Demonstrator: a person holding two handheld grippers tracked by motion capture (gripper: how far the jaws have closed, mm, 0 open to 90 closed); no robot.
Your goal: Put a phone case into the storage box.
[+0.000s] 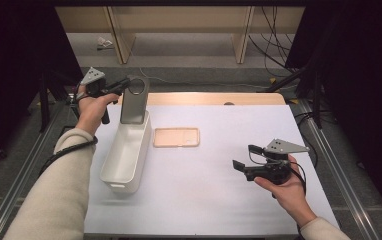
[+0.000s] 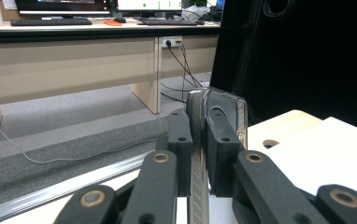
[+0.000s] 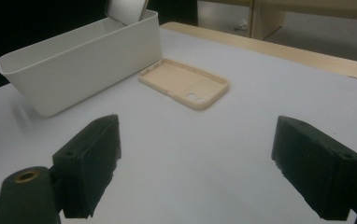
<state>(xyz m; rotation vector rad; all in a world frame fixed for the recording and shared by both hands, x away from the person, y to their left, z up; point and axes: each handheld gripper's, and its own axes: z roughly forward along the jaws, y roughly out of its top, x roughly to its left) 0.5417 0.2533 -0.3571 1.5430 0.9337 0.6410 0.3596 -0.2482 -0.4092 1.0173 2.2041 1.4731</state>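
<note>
My left gripper [image 1: 127, 84] is shut on the top edge of a dark translucent phone case [image 1: 134, 102] with a ring on its back. The case hangs upright, its lower end inside the far end of a long white bin [image 1: 140, 165]. In the left gripper view the pads [image 2: 221, 140] pinch the thin case [image 2: 228, 109] edge-on. A beige phone case [image 1: 176, 137] lies flat, inside up, just right of the bin. My right gripper [image 1: 244, 156] hovers at the front right, open and with nothing in it. From there it faces the beige case [image 3: 183, 84] and the bin [image 3: 78, 60].
A white mat [image 1: 219, 200] covers the table, with a wooden strip [image 1: 214, 98] bare along the far edge. Metal rails run down both sides. Beyond the table are desk legs and loose cables on the floor.
</note>
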